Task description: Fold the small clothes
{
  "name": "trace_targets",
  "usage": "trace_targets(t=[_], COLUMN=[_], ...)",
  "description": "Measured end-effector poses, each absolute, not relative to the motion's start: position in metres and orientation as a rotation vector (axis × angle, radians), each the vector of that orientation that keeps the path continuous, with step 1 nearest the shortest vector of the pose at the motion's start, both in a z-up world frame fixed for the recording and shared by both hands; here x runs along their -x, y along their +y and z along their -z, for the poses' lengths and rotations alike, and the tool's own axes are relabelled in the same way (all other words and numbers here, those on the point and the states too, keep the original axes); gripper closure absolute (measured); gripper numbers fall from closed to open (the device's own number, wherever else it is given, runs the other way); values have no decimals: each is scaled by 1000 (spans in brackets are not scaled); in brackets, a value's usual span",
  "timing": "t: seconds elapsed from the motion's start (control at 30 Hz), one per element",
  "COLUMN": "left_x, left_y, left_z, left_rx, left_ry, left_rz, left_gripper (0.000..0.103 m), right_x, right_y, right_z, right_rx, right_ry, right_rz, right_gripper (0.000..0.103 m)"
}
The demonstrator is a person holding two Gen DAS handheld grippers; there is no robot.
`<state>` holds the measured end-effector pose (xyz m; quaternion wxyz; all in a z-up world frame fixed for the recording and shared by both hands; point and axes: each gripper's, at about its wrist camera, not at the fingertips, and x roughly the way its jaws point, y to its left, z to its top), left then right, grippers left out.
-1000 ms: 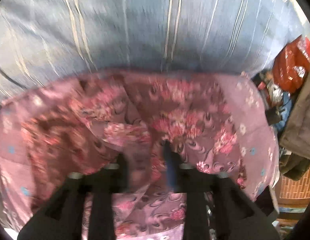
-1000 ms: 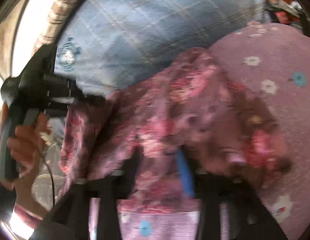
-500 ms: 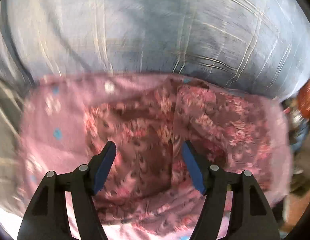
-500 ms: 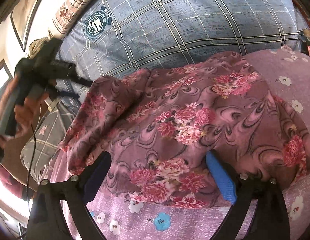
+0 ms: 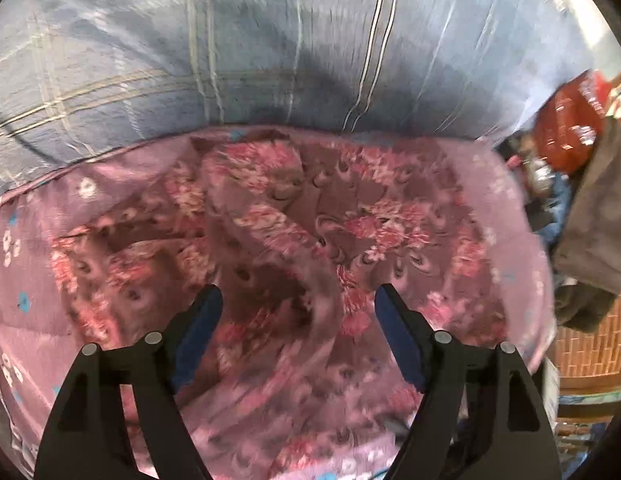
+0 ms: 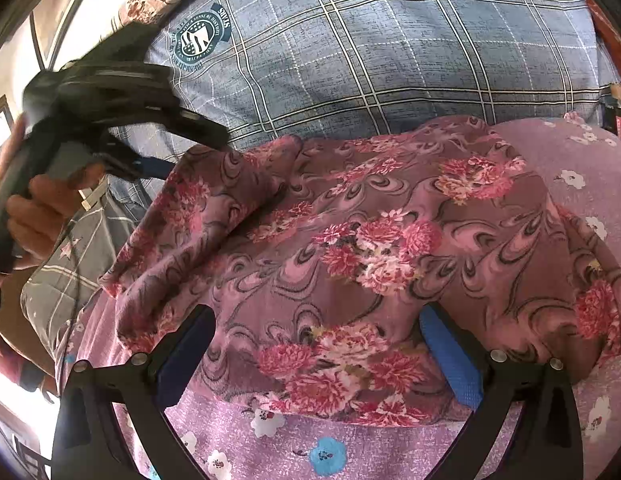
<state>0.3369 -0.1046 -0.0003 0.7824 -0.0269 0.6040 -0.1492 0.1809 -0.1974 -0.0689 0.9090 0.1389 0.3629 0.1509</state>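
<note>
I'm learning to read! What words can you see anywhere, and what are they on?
Round badge on the blue plaid pillow: it has a ring of letters, upside down and too small to read.
Red package at the edge: white print, too blurred to read.
Floral garment: no words.

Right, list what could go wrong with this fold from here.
1. Both claws are open, left claw and right claw, so nothing pins the floral garment; any loose layer may slip.
2. Its left side is bunched in ridges, so folding now would probably trap creases.
3. The garment lies on a similar pink floral sheet, so its edges are easy to misjudge.
</note>
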Motion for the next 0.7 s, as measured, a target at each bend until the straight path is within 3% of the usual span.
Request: trace_targets(t=[0.03,0.07,0.1,0.43,0.5,0.63,0.7], left_x=[-342,-349,-353,-373,-369,-349,-332], left_y=[-106,-108,-108,40,80,125,141], left_z=[9,19,24,12,30,37,32], left_rx=[55,49,56,254,339,460,538], left_ry=[1318,1338,1352,1200,1259,1249,1225], left_rz=[291,237,220,-163,-212,-259,-177], left_gripper=[28,61,103,102,93,89,73], right_x=[-181,-180,-180,-181,-181,-182,-182], right_y=[-197,-197,-198,-194,-191,-189,-188], right_z=[69,69,69,68,68,67,67], right_rx=[-288,-289,-289,-255,-245,-235,-234], right_ry=[748,748,749,759,763,766,770], right_rz=[-312,-313,-315,-304,-295,-276,-275], right_gripper=[0,0,0,0,0,0,0])
